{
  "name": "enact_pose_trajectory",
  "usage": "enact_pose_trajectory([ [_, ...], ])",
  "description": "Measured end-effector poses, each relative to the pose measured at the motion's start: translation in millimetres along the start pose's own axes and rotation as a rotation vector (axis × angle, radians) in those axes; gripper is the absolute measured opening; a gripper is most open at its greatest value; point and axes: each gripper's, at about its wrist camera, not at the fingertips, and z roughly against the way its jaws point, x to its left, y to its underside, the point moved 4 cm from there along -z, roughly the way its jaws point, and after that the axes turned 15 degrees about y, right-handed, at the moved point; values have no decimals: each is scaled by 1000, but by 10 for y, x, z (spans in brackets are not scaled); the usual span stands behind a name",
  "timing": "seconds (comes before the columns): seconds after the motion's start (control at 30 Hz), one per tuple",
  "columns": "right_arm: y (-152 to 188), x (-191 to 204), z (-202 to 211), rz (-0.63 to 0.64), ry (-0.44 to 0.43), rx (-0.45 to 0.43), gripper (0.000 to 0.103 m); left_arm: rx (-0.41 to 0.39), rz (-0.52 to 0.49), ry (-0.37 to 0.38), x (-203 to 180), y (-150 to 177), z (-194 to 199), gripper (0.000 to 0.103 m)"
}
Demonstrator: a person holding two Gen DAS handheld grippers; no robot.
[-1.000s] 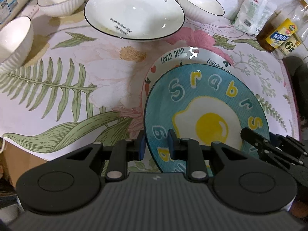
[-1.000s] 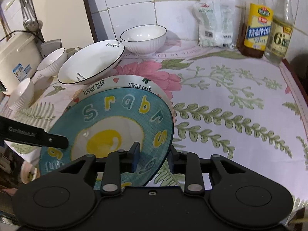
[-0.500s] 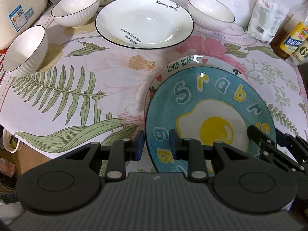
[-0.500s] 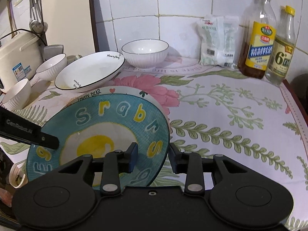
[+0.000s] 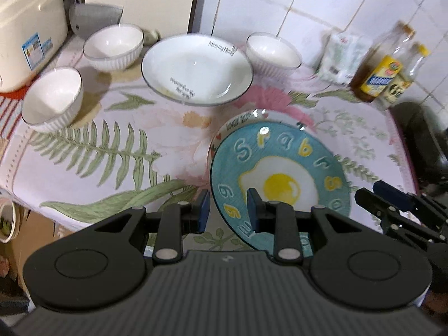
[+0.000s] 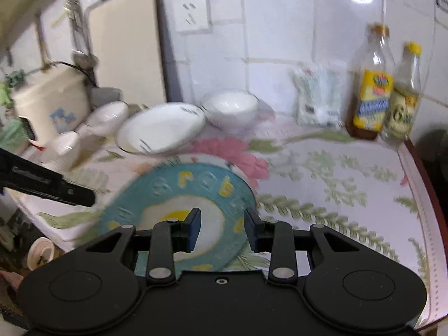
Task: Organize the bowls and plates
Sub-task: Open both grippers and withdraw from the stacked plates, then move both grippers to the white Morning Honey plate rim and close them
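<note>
Teal round ceramic plate with a fried-egg motif lies on a white plate lettered around its rim, at the near edge of the table under the floral cloth. The left gripper straddles the teal plate's near-left rim; its jaws have just been opening, and its blue pads stand clear of the rim on both sides. The right gripper straddles the near-right rim with its jaws apart and not pressing. Beyond stand a wide white shallow bowl with a dark rim and three small white ribbed bowls. Two bottles stand against the tiled wall.
</note>
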Motion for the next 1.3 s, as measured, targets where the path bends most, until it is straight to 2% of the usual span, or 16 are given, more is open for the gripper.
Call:
enact_pose_trajectory([
  [0.07, -114, 53, 168, 7, -41, -21, 39, -18, -14, 2, -21, -30, 126, 33],
  [0.23, -386, 208, 473, 3, -133, -65, 41, -60, -60, -4, -54, -81, 417, 35],
  [0.3, -468, 273, 554, 7, -162, -78, 43, -80, -61, -10, -38, -86, 513, 40],
  [0.47, -626, 417, 620, -5, -220, -86, 50, -105, -66, -37, 45, -99, 658, 43],
  [0.53, -679, 449, 596, -12, -246, -80, 56, -100, -60, -39, 89, -121, 677, 46],
  [0.63, -738, 519, 513, -17, -270, -70, 58, -103, -42, -34, 151, -169, 690, 48],
  [1.0, -966, 673, 24, -40, -304, -30, 70, -107, -68, -87, 391, -544, 487, 68],
  [1.13, -1043, 693, -266, -75, -332, -9, 72, -116, -55, -80, 522, -689, 277, 69],
  [1.23, -1071, 730, -490, -99, -388, 11, 72, -135, -30, -63, 648, -791, 107, 69],
  [1.3, -1094, 735, -666, -133, -384, 15, 72, -142, -12, -55, 746, -846, -21, 69],
])
